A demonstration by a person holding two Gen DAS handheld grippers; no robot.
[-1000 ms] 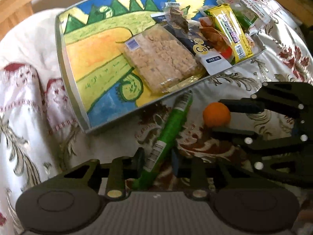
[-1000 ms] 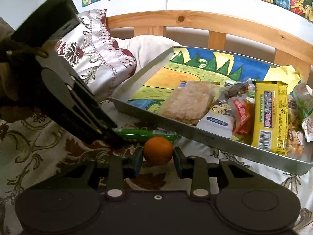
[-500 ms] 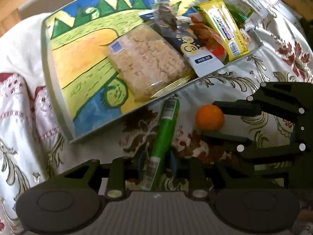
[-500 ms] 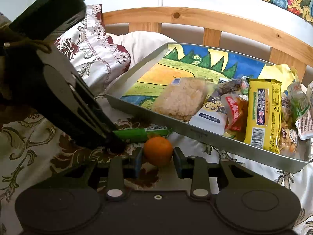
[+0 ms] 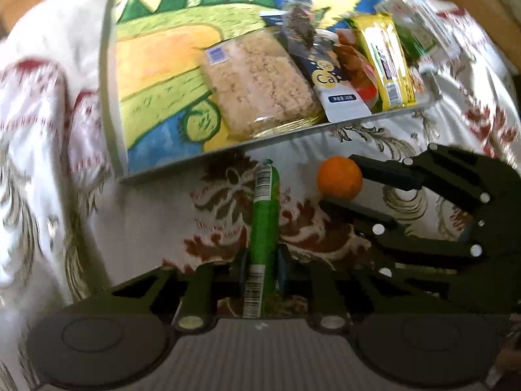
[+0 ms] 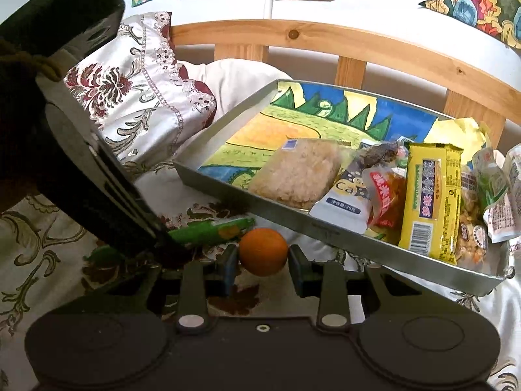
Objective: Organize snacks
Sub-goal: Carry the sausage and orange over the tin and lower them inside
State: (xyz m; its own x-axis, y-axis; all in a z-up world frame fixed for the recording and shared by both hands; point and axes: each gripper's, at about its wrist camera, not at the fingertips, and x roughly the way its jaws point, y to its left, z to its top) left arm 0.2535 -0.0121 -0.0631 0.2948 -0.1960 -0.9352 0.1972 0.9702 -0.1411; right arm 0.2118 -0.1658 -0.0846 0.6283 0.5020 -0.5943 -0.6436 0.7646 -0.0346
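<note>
Left gripper: shown pointed steeply downward, its jaws closed to their narrowest on a green stick-shaped packet, which is pinched near its lower end between the two blue-padded fingertips. In the right wrist view this gripper is seen entering from the upper left, carried by a dark-gloved hand.

Right gripper: shown angled moderately downward, its jaws closed on an orange held between the two pads. In the left wrist view it is seen reaching in from the right edge.
</note>
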